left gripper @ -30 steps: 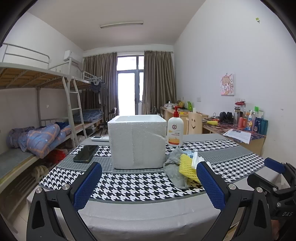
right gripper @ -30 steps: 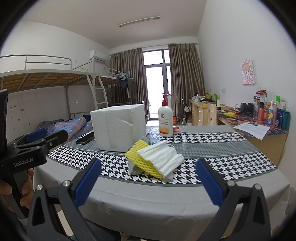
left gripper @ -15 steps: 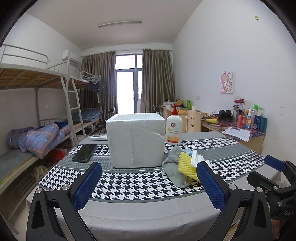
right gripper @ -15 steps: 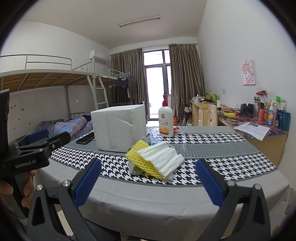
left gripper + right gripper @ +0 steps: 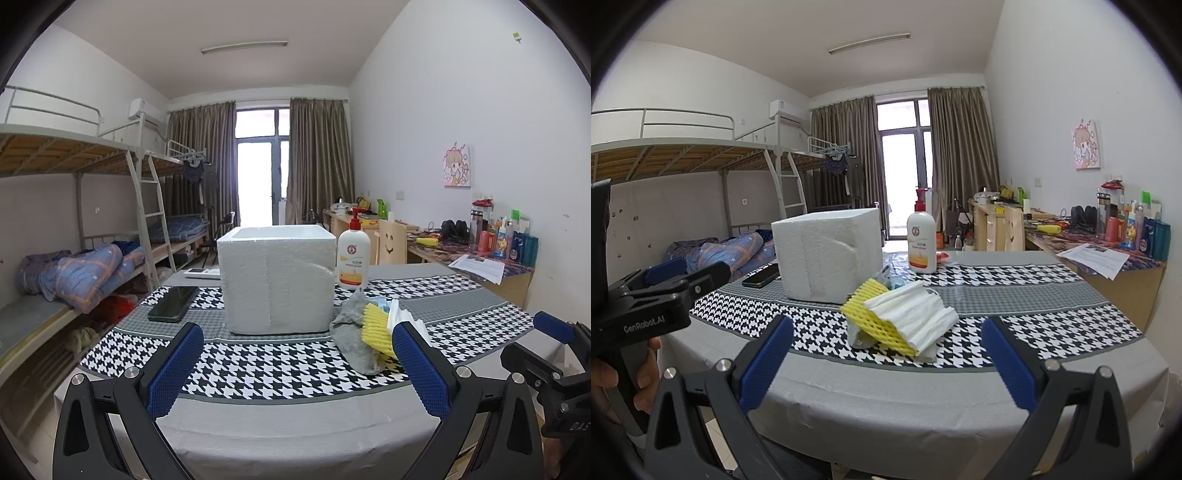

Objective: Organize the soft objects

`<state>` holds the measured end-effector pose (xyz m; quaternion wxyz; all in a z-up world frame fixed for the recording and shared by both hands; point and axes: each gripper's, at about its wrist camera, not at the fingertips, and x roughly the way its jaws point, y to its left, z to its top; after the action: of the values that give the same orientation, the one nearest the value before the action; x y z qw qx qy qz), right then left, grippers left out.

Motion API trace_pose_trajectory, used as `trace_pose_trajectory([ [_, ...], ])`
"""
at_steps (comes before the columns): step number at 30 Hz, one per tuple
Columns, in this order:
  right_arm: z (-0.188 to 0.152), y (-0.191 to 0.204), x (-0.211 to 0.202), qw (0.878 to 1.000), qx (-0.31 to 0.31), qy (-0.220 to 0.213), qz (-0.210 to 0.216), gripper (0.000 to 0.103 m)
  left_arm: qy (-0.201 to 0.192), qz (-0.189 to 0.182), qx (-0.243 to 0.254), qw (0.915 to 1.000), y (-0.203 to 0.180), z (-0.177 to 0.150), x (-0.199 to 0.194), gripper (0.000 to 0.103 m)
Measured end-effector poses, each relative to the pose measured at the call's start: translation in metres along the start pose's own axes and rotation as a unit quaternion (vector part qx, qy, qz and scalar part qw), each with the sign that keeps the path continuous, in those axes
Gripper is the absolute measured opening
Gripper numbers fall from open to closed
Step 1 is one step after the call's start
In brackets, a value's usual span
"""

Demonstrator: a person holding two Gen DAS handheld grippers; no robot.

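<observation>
A table [image 5: 295,424] with a grey cloth and a black-and-white houndstooth runner fills the foreground. Going left to right, a dark phone [image 5: 173,303] lies flat, well clear of the near edge, then a white foam box [image 5: 279,278] stands mid-table, open at the top. Just right of it sits the heap of soft things: a grey cloth [image 5: 352,341], a yellow foam net [image 5: 877,319] and white folded cloths [image 5: 912,315], with a pump bottle [image 5: 352,258] upright behind. A bare grey strip runs along the near edge.

Only the left wrist view shows the box's open top. Only the right wrist view shows a hand [image 5: 613,384] gripping the other tool.

The left gripper [image 5: 297,365] is spread wide and empty, short of the table, the heap ahead by its right finger. The right gripper [image 5: 886,356] is likewise wide and empty, with the heap straight ahead between its fingers.
</observation>
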<state>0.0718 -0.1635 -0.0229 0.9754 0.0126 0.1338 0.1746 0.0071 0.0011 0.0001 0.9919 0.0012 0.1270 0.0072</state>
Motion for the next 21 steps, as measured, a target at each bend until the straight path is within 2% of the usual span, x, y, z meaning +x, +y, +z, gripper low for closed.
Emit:
trace_pose_trajectory([
  [13,0.004,-0.005,0.012,1.000,0.004,0.005,-0.001,0.103,0.007,-0.004,-0.001,1.0000,0.003,0.002,0.010,0.102],
  [21,0.007,-0.010,0.028,1.000,0.012,0.021,-0.005,0.103,0.014,-0.020,-0.004,0.9997,0.008,0.007,0.024,0.102],
])
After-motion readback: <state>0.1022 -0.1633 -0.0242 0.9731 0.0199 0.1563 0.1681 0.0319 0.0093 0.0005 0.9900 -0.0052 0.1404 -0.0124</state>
